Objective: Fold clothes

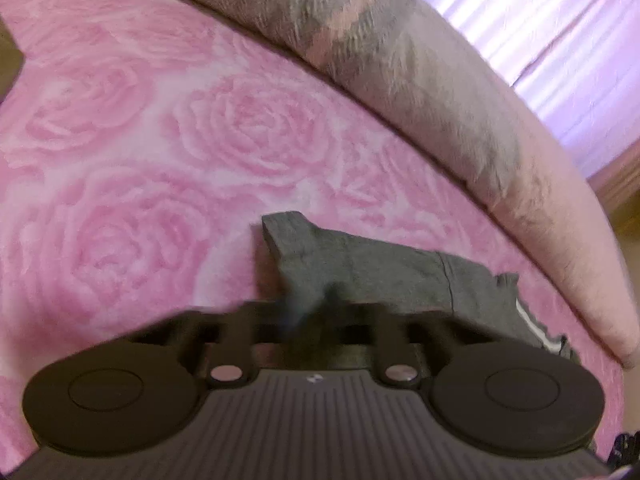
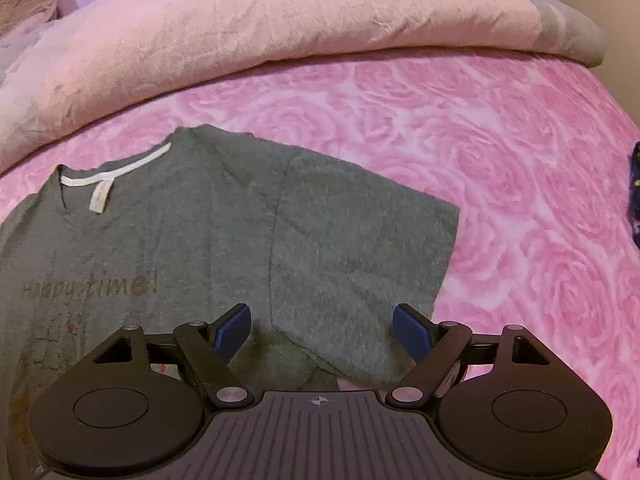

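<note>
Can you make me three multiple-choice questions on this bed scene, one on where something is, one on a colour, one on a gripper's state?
1. Where does the grey T-shirt lie?
A. on the rose-print bedspread
B. on a wooden floor
C. on a chair

2. What colour are the right gripper pads?
A. red
B. blue
C. yellow

3. How does the right gripper stand?
A. shut on a sock
B. shut on the collar
C. open over the shirt's sleeve

Answers: 1 A, pink roses surround the shirt. 2 B, both pads show blue. 3 C, the fingers stand wide apart, gripping nothing.
</note>
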The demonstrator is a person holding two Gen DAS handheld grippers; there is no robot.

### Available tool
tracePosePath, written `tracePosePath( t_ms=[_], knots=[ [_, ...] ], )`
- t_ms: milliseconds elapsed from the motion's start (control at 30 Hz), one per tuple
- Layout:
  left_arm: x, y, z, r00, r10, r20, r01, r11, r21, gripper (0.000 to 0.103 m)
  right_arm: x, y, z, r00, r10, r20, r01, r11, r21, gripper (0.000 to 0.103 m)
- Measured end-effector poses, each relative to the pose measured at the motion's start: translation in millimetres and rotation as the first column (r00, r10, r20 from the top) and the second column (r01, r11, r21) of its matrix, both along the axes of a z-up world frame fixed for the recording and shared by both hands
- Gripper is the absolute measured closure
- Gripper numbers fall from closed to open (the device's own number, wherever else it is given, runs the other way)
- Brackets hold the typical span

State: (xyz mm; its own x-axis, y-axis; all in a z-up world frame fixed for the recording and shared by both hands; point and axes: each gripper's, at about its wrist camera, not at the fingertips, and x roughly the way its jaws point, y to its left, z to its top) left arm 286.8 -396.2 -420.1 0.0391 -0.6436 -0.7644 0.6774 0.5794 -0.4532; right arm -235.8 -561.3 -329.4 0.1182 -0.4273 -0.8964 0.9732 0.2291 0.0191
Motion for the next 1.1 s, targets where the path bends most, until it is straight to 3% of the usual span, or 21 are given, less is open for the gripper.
tracePosePath(
  t_ms=[67,133,267,367,400,467,567,667,733,867,933,1000,1100],
  knots=[
    [-9.0,-6.5,11.4,0.998,-0.009,0.057,0.007,1.000,0.027,0.102,1.7,0.7,-2.7,1.000,-0.010,-0.007,0.010,1.000,0.007,0.022],
    [-30.6,-20.3,33.2,0.977,-0.052,0.209,0.036,0.996,0.081,0.102,-0.4,-1.6,0.6,1.000,-0.026,-0.004,0.026,1.000,0.004,0.022],
    [-93.4,-53.4,71.9,0.883,-0.168,0.438,0.104,0.981,0.166,0.102,-3.2,-5.4,8.0,0.999,-0.047,-0.001,0.047,0.999,-0.013,0.022],
    [-153.9,-75.3,82.5,0.834,-0.279,0.476,0.208,0.958,0.198,0.097,-4.7,-6.3,12.2,0.998,-0.058,0.007,0.058,0.998,-0.025,0.022],
    [-172.7,-81.9,79.3,0.833,-0.321,0.451,0.255,0.945,0.203,0.092,-4.9,-5.8,12.3,0.998,-0.061,0.009,0.061,0.998,-0.025,0.022],
    [-205.3,-91.4,66.4,0.840,-0.398,0.368,0.346,0.916,0.201,0.061,-5.8,-3.4,11.0,0.998,-0.064,0.013,0.064,0.998,-0.018,0.022],
    [-231.0,-83.9,51.6,0.854,-0.447,0.267,0.394,0.890,0.231,0.060,-8.0,1.7,8.6,0.997,-0.068,0.020,0.068,0.998,-0.003,0.022],
    [-231.9,-49.9,58.0,0.858,-0.445,0.256,0.406,0.894,0.192,0.060,-14.7,8.4,10.2,0.998,-0.062,0.028,0.062,0.998,-0.008,0.022],
    [-219.5,-21.3,69.4,0.861,-0.419,0.288,0.391,0.908,0.154,0.060,-20.9,11.1,8.9,0.997,-0.074,0.025,0.074,0.997,-0.001,0.022],
    [-159.2,19.4,74.4,0.927,-0.253,0.278,0.213,0.962,0.168,0.056,-31.0,14.5,3.5,0.994,-0.105,0.032,0.104,0.994,0.028,0.022],
    [-123.4,34.3,64.9,0.971,-0.146,0.188,0.117,0.981,0.156,0.054,-31.9,16.8,0.7,0.994,-0.108,0.030,0.107,0.994,0.038,0.022],
    [-95.5,41.5,48.4,0.997,-0.070,0.030,0.067,0.993,0.093,0.054,-29.4,19.7,-1.8,0.994,-0.103,0.025,0.102,0.994,0.045,0.022],
    [-70.0,41.1,20.8,0.980,-0.008,-0.200,0.002,0.999,-0.032,0.058,-22.8,23.1,-3.5,0.996,-0.089,0.025,0.088,0.995,0.056,0.022]
  ],
)
